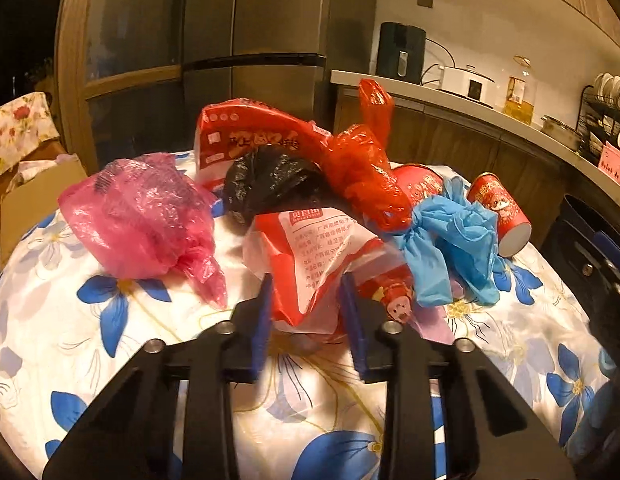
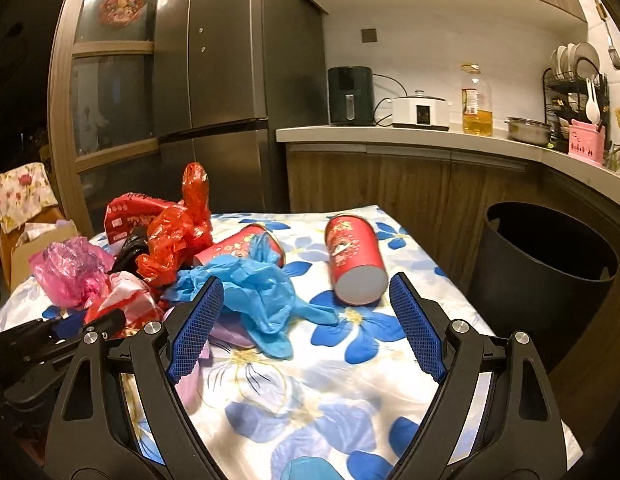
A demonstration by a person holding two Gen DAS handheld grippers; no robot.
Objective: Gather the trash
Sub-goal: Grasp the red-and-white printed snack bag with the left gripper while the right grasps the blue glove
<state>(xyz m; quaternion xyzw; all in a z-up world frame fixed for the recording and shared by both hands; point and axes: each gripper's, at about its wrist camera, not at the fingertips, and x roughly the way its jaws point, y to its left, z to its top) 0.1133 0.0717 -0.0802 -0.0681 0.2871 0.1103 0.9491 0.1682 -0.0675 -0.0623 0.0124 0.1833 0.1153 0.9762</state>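
Trash lies heaped on a floral tablecloth (image 1: 122, 344): a pink bag (image 1: 142, 216), a black bag (image 1: 270, 184), a red bag (image 1: 365, 176), a red-and-white wrapper (image 1: 313, 252), blue gloves (image 1: 453, 236) and a red paper cup (image 1: 501, 212) on its side. My left gripper (image 1: 308, 308) has its jaws partly open around the near edge of the wrapper, not clamped. My right gripper (image 2: 306, 320) is wide open above the cloth, with the blue gloves (image 2: 258, 288) and a red cup (image 2: 353, 256) just ahead. A second red cup (image 2: 238, 248) lies behind the gloves.
A black trash bin (image 2: 545, 268) stands to the right of the table (image 2: 389, 400), below the kitchen counter (image 2: 409, 136). A fridge (image 2: 230, 80) stands behind. A cardboard box (image 1: 34, 200) sits to the left. The left gripper's body (image 2: 50, 344) shows at the right view's lower left.
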